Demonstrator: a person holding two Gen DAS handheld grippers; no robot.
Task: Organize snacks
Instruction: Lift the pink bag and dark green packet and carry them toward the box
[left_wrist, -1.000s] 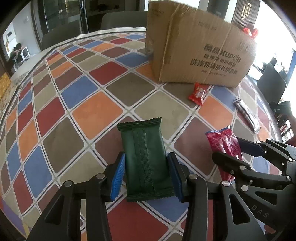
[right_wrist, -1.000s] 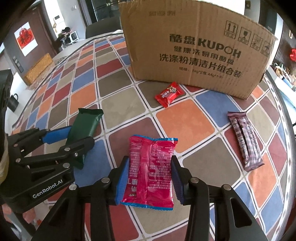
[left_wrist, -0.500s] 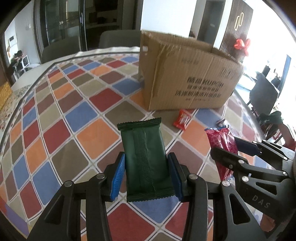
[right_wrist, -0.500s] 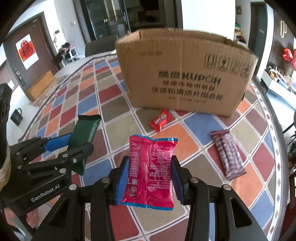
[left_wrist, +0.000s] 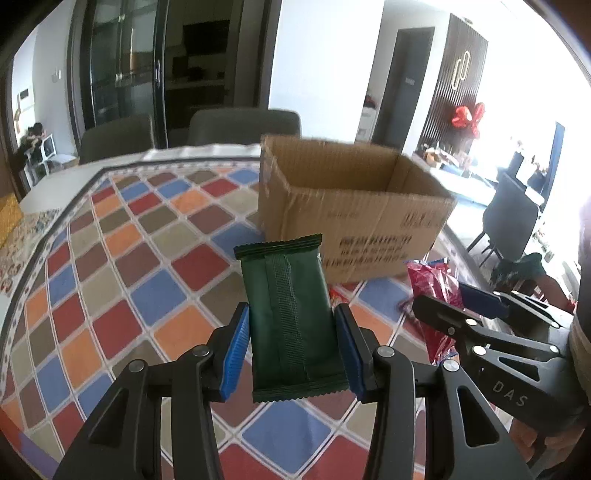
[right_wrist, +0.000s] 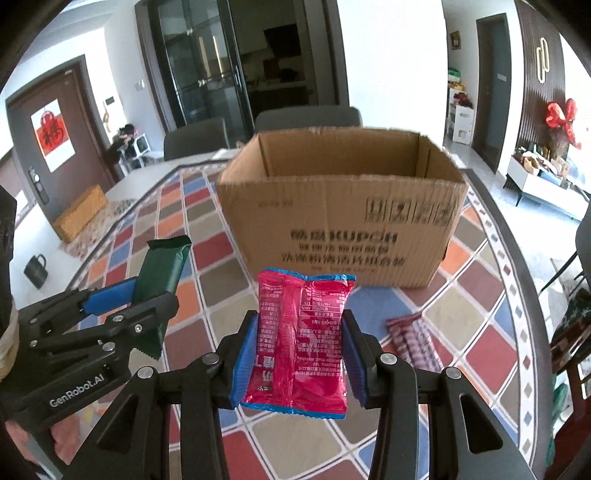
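My left gripper (left_wrist: 293, 347) is shut on a dark green snack pack (left_wrist: 291, 317), held in the air above the table. My right gripper (right_wrist: 299, 354) is shut on a pink-red snack pack (right_wrist: 303, 339), also lifted. The open cardboard box (right_wrist: 343, 229) stands ahead on the table; its open top shows in both views, and it sits right of centre in the left wrist view (left_wrist: 354, 218). The green pack and left gripper (right_wrist: 129, 295) show at the left of the right wrist view; the pink pack (left_wrist: 436, 291) shows at the right of the left wrist view.
A purple striped snack bar (right_wrist: 413, 336) lies on the checkered tablecloth (right_wrist: 461, 317) right of my right gripper, in front of the box. Grey chairs (left_wrist: 243, 125) stand behind the table. A dark chair (left_wrist: 513, 218) stands at the right.
Both grippers have risen with their packs and tilted up, so the box's open top has come into view. The small red candy in front of the box is now mostly hidden.
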